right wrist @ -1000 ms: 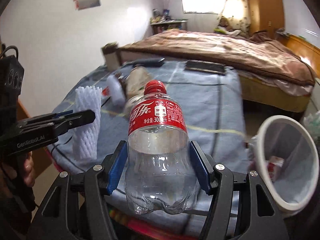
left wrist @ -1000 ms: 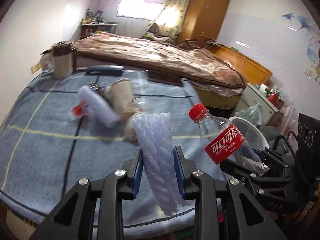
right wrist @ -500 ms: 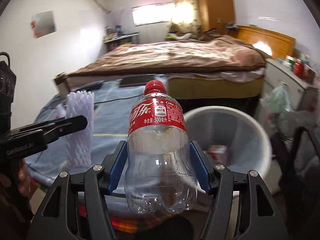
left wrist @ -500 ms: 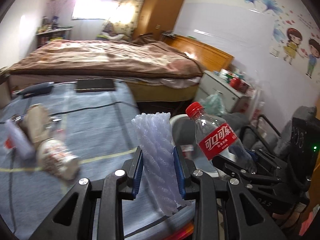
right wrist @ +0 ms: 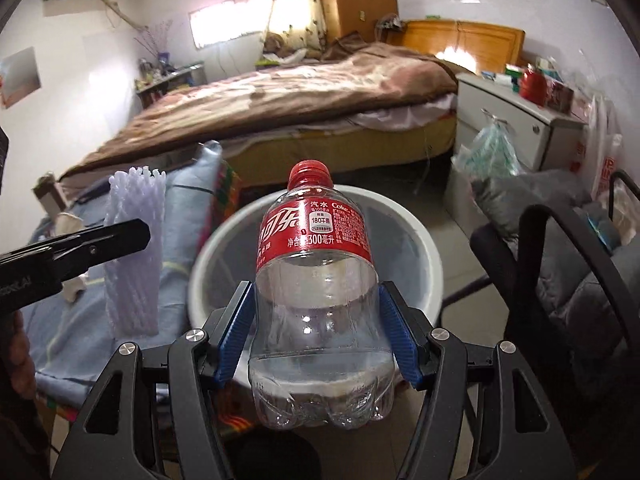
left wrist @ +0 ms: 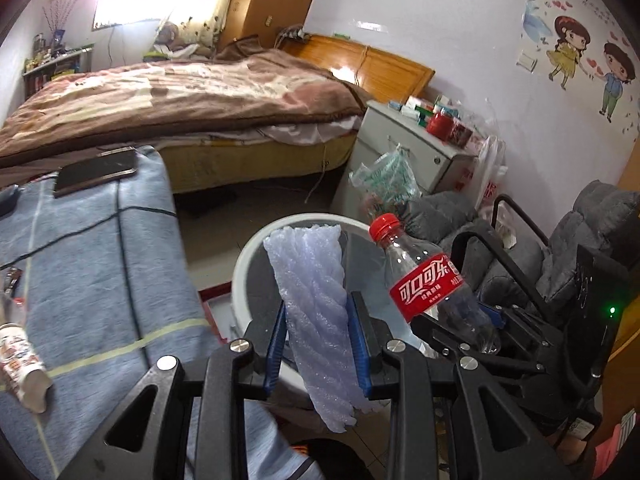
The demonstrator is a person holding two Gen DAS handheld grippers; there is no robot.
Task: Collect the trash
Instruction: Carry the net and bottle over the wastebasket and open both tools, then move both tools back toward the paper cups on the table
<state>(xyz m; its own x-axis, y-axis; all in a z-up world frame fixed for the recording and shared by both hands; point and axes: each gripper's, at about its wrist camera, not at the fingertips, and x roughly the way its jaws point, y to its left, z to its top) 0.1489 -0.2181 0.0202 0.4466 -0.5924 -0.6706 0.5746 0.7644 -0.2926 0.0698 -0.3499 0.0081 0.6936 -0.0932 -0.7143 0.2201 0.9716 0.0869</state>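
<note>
My left gripper [left wrist: 318, 344] is shut on a white foam net sleeve [left wrist: 316, 312], held upright over the near rim of a white waste bin [left wrist: 240, 276]. To its right, my right gripper [right wrist: 316, 332] is shut on an empty clear cola bottle [right wrist: 316, 280] with a red cap and red label, held upright in front of the bin [right wrist: 424, 252]. In the left wrist view the bottle [left wrist: 424, 280] tilts beside the sleeve. In the right wrist view the sleeve [right wrist: 134, 256] stands at the left, over the table's edge. The bin's inside is mostly hidden.
A table under a blue blanket [left wrist: 100, 272] lies at the left with a phone [left wrist: 96, 168] and a crushed paper cup [left wrist: 20, 360]. A bed [left wrist: 180, 100], a white cabinet [left wrist: 404, 148], a plastic bag [left wrist: 384, 176] and a grey chair [left wrist: 580, 248] ring the bin.
Both grippers have swung right, away from the table and over to the white bin, each keeping its hold. The trash left on the blanket has slid out to the left edge.
</note>
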